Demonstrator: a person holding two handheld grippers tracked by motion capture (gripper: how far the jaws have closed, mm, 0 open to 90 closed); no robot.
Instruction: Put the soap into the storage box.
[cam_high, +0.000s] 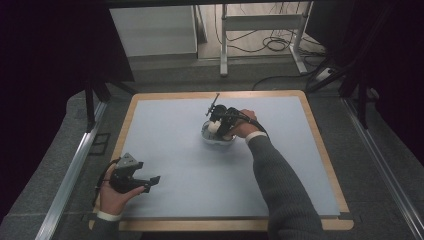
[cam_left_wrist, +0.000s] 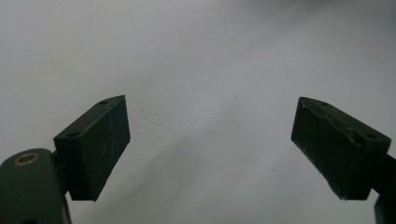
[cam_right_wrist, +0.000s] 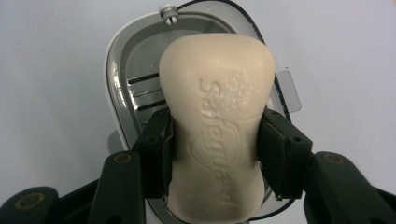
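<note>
Over the soap dish (cam_right_wrist: 122, 70), my right gripper (cam_right_wrist: 215, 140) is clamped on the cream soap bar (cam_right_wrist: 217, 93), pads pressing both its sides. My left gripper (cam_left_wrist: 210, 144) rests apart near the table's (cam_high: 280, 180) front-left corner, its jaws wide, nothing between them.

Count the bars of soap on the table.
1. The bar of soap sits clamped in the right gripper, over the grey soap dish near the middle of the table. Anything under it in the dish would be hidden.
</note>
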